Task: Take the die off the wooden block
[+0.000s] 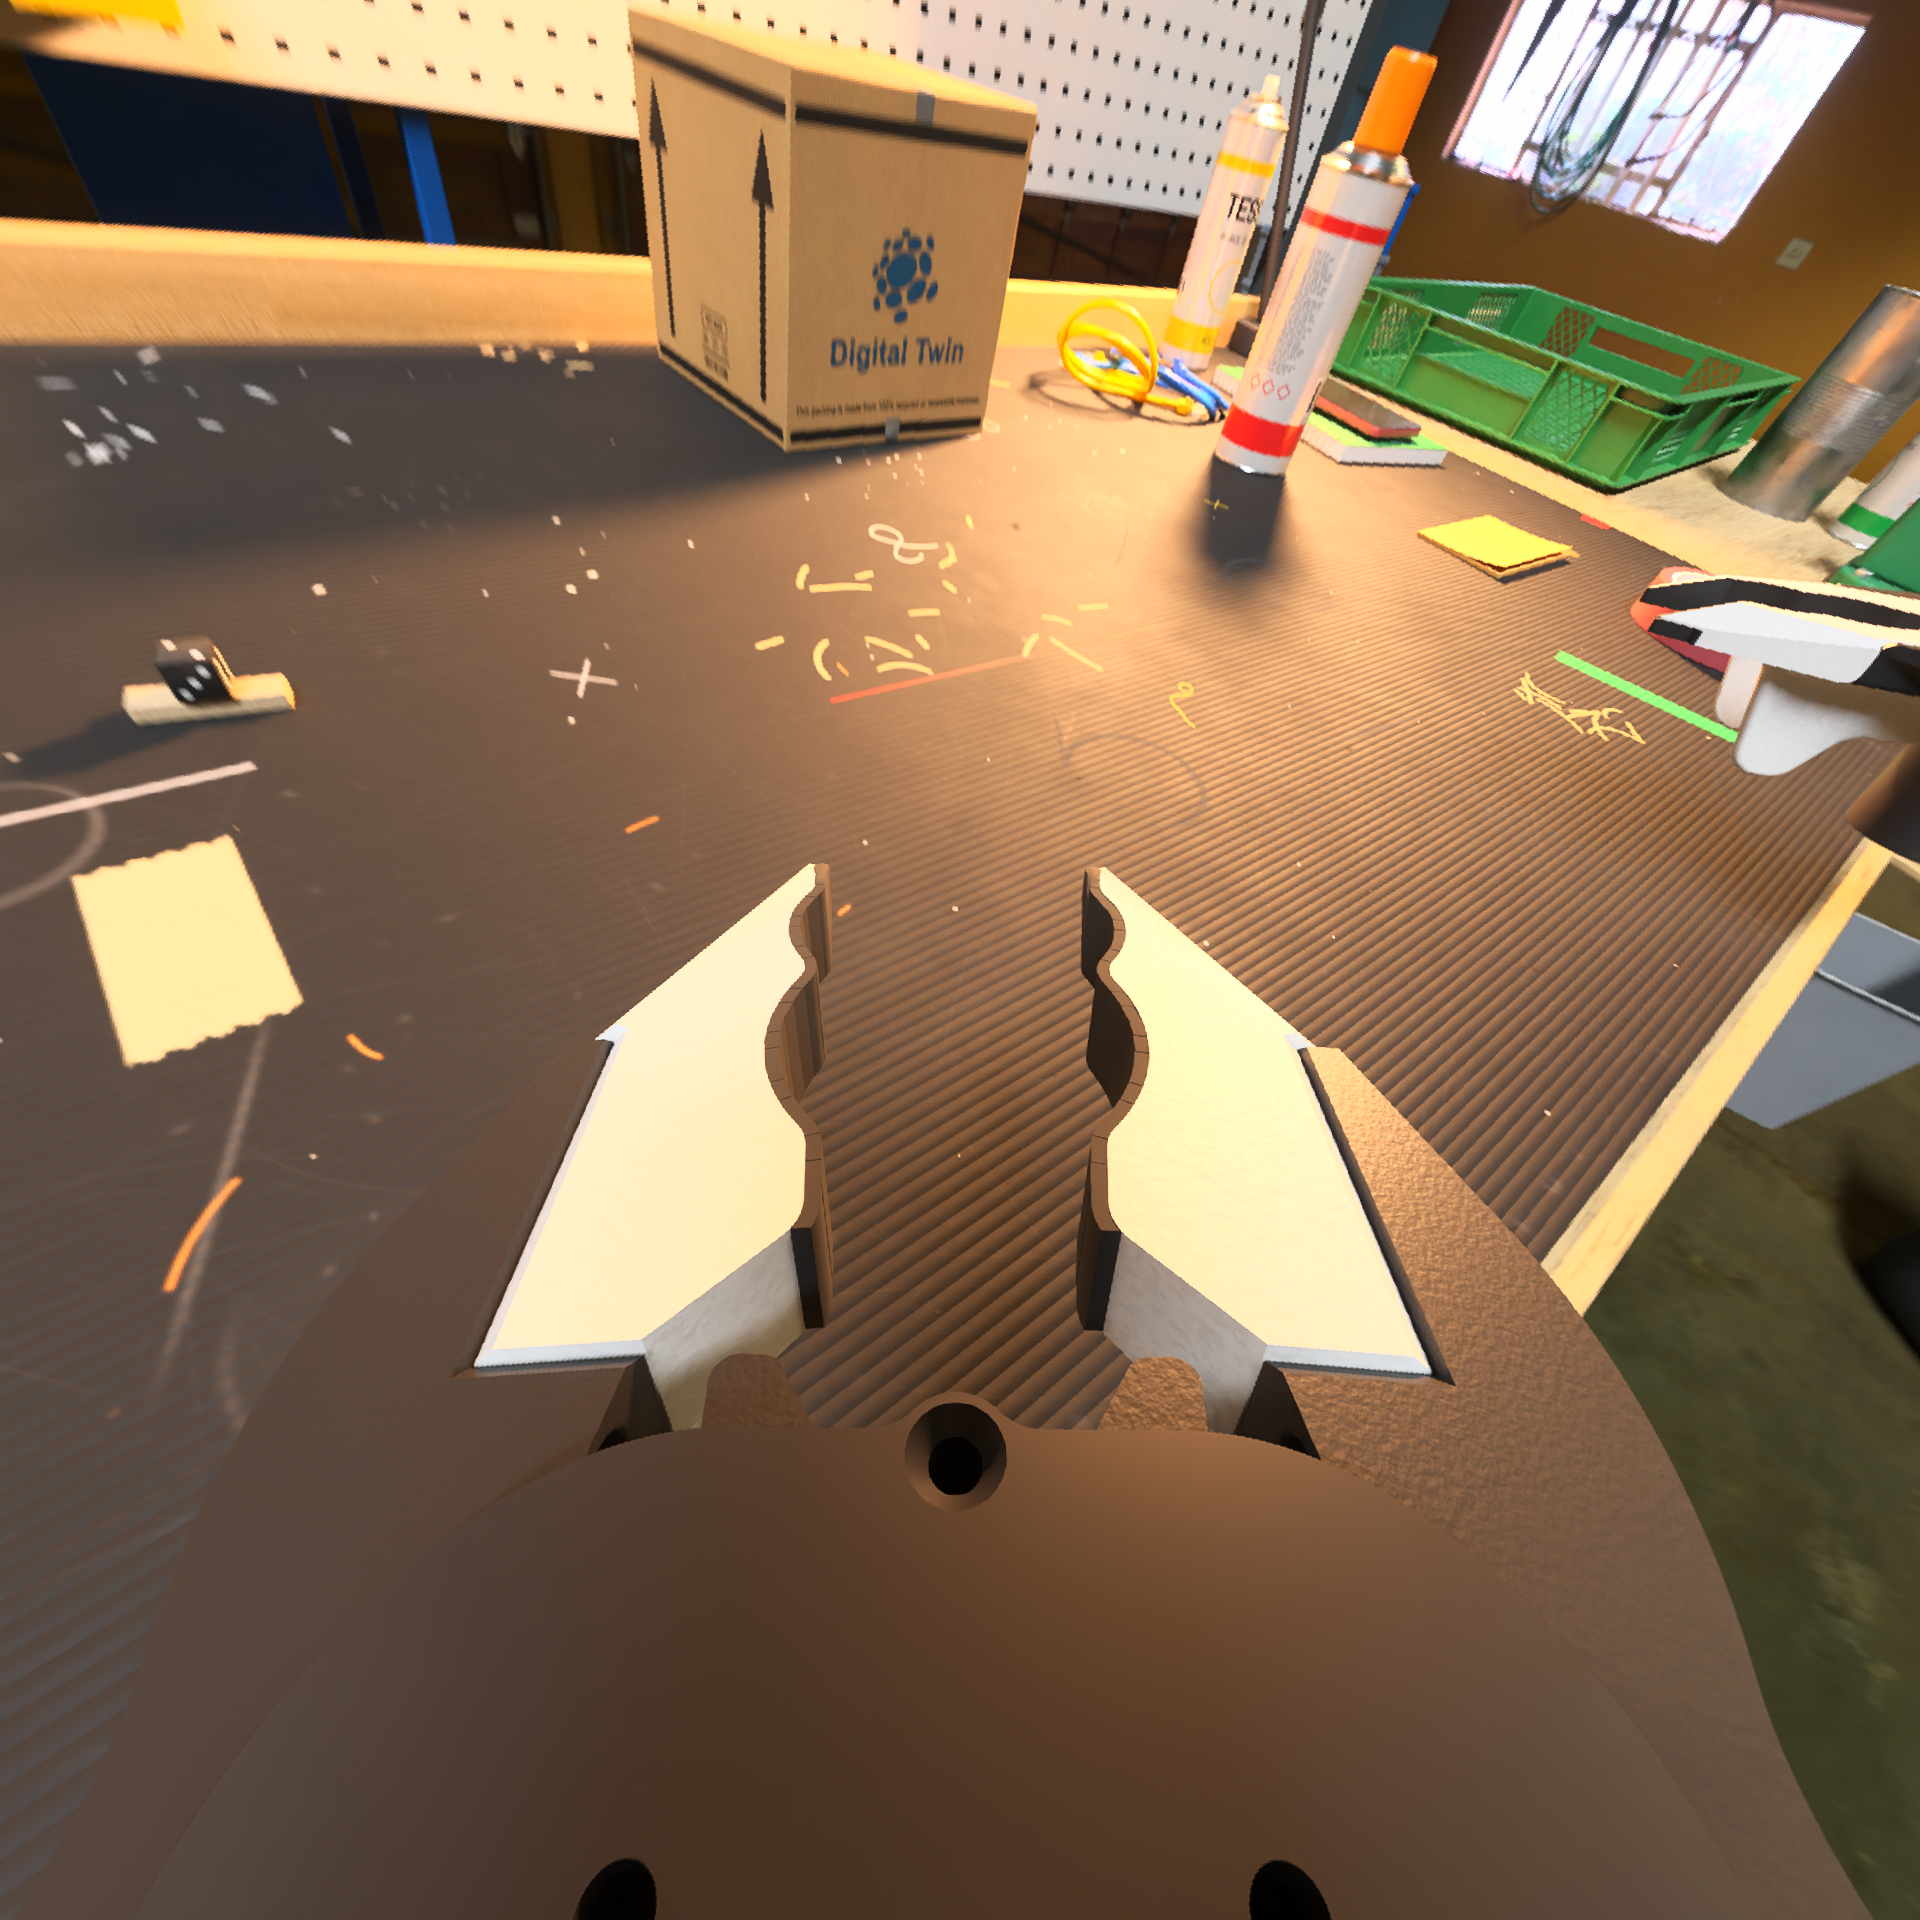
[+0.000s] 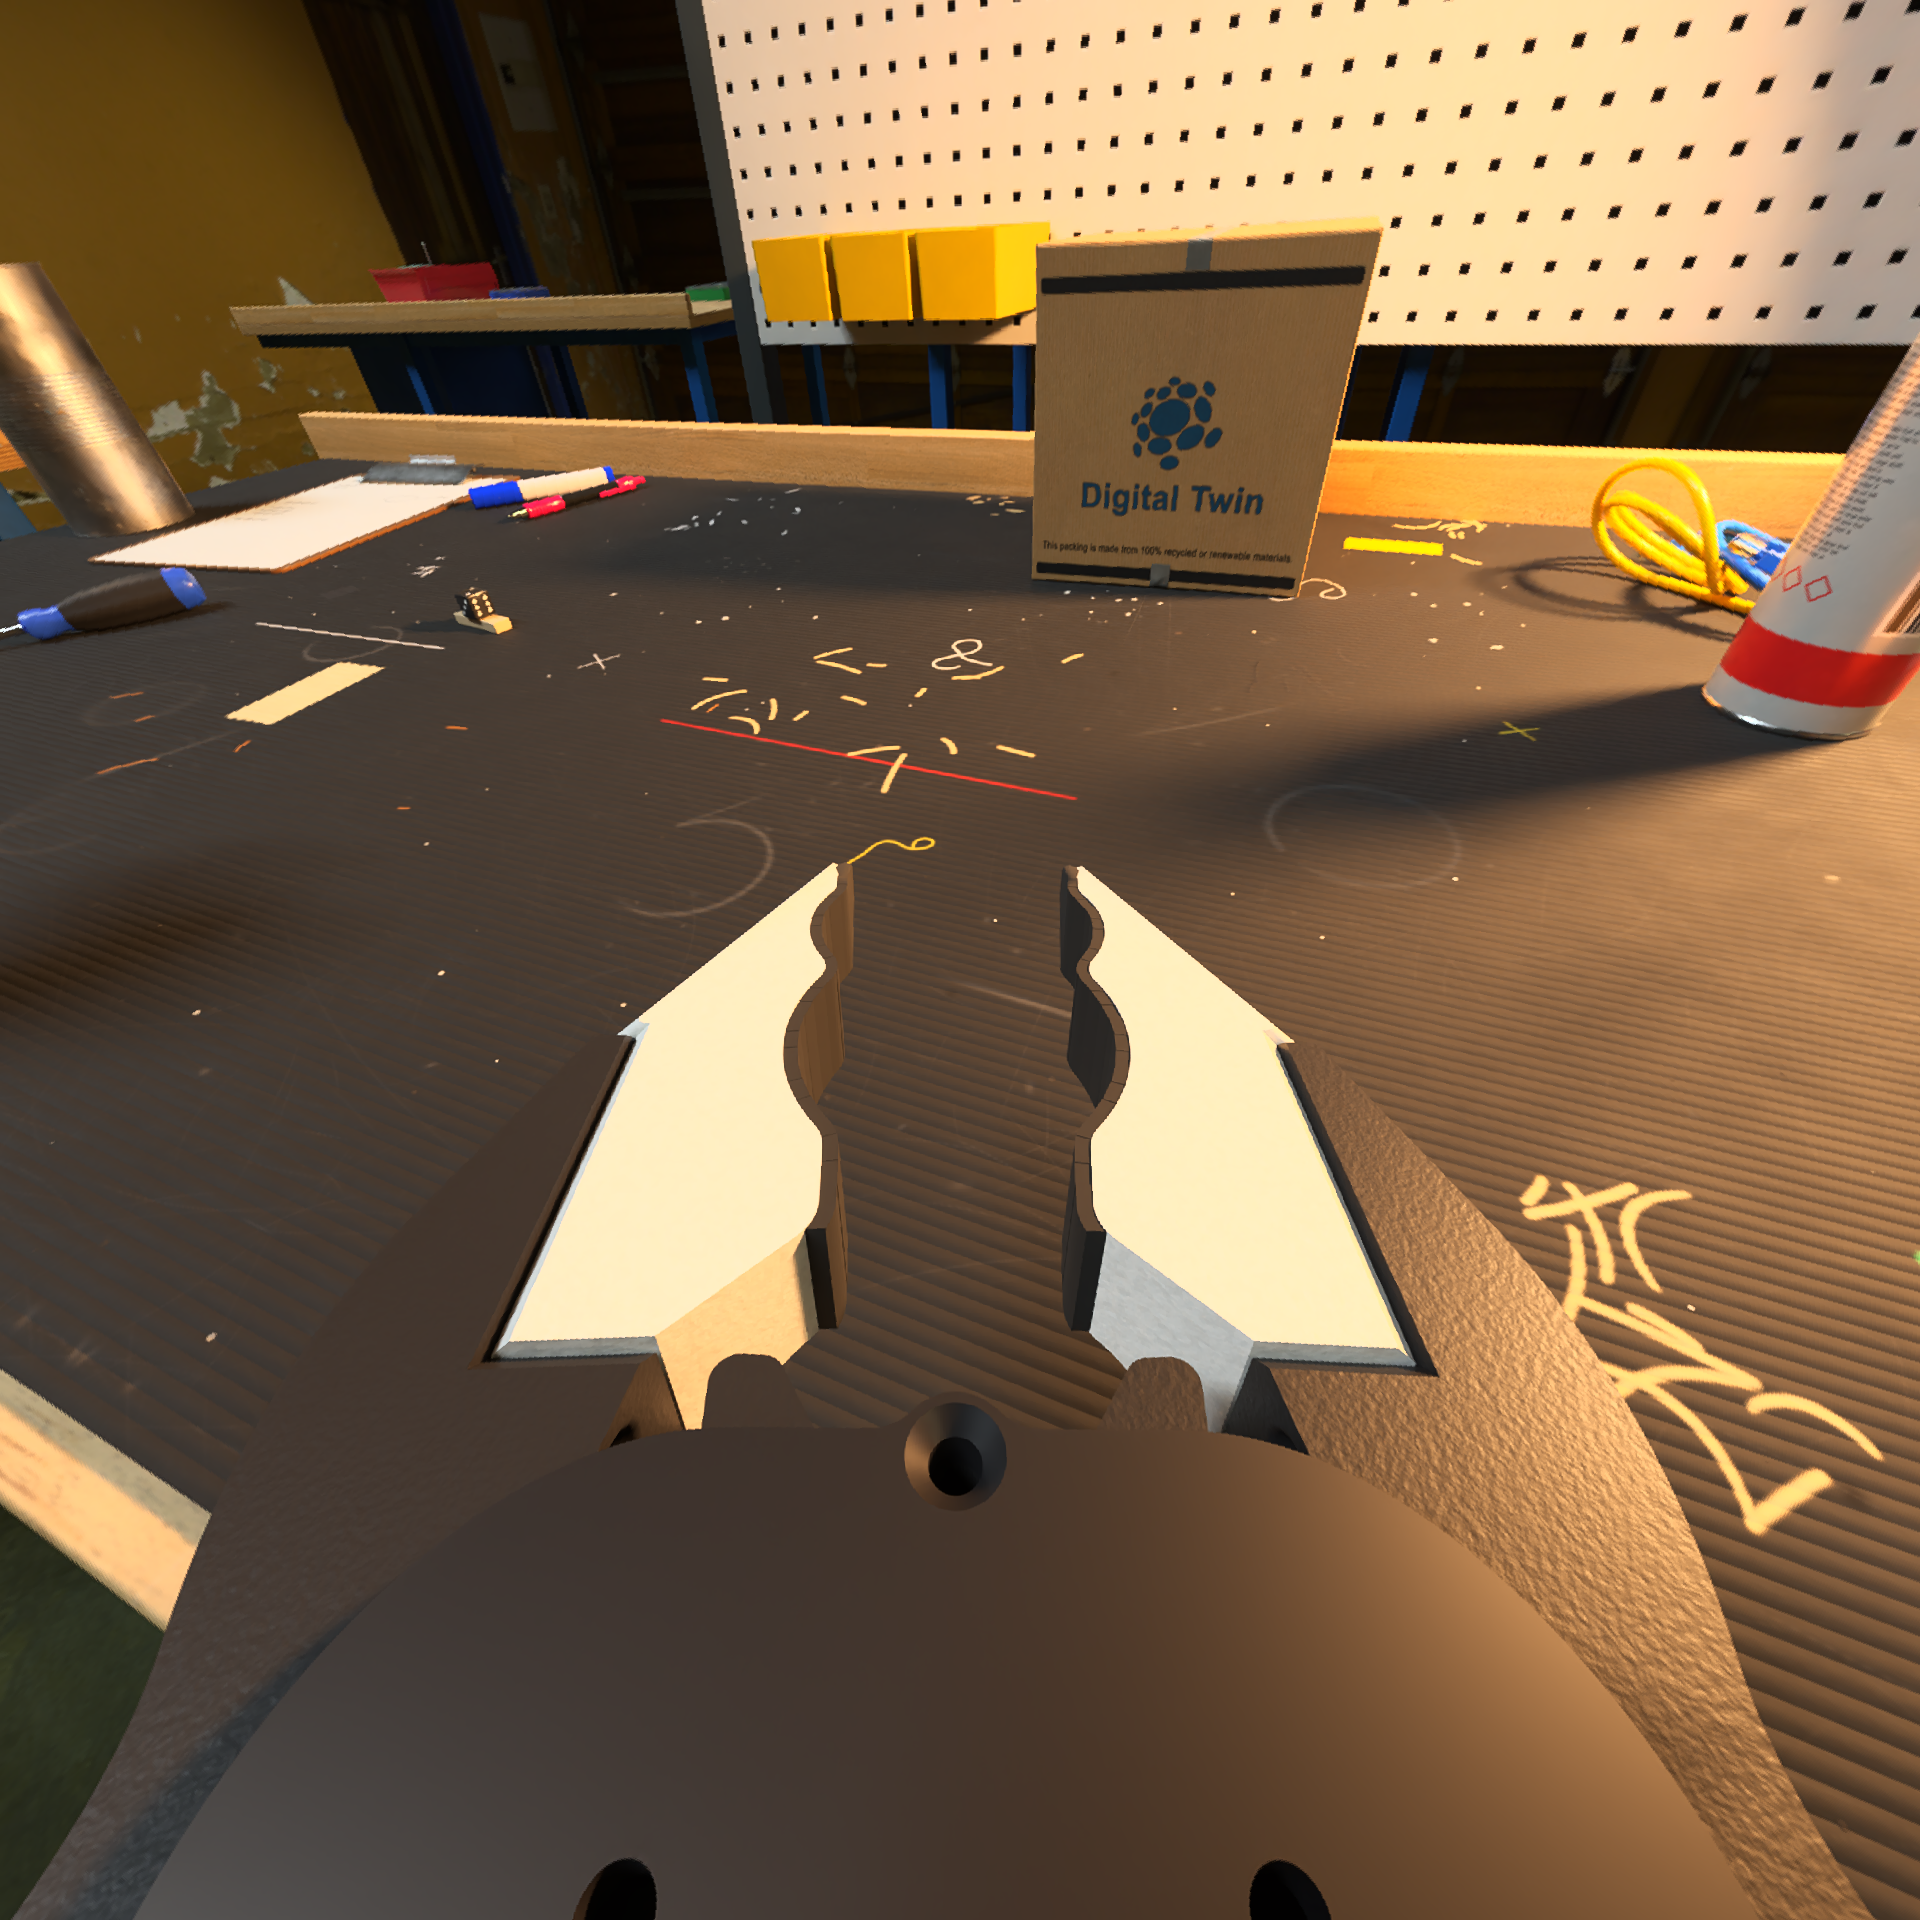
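Observation:
A small black die with white pips sits on a flat pale wooden block on the dark mat, far left in the left wrist view. It also shows small in the right wrist view, the die on the block, far ahead to the left. My left gripper is open and empty, low over the mat, well to the right of the block. My right gripper is open and empty, far from the block; it also shows at the right edge of the left wrist view.
A cardboard box stands at the back. Spray cans, a yellow cable, a green crate and a yellow pad lie back right. A clipboard, markers and a screwdriver lie left. The table edge runs on the right.

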`<action>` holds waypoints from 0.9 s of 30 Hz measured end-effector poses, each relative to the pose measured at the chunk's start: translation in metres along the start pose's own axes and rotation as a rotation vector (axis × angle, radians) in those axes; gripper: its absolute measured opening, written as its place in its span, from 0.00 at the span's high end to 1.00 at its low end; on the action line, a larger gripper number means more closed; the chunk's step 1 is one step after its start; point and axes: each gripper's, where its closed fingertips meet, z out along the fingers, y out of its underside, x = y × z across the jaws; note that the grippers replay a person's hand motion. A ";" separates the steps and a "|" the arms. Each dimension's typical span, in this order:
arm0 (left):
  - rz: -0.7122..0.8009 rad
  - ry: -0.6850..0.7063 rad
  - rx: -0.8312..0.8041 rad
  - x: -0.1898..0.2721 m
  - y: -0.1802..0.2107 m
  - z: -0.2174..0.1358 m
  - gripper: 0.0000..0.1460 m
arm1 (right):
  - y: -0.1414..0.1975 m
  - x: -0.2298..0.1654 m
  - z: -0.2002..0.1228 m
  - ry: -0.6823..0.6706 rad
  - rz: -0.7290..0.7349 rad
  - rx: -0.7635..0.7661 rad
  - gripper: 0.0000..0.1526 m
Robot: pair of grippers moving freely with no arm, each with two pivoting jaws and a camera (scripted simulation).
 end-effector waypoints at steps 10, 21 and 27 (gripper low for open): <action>-0.054 0.052 -0.107 -0.010 0.016 0.007 0.66 | 0.013 -0.017 0.010 -0.019 -0.145 -0.068 0.75; 0.250 0.010 -0.343 -0.107 -0.049 0.017 0.67 | 0.008 -0.030 0.009 -0.014 -0.348 -0.040 0.78; 0.424 -0.130 -0.734 -0.212 -0.055 0.078 0.68 | 0.001 -0.030 0.005 -0.100 -0.170 0.001 0.77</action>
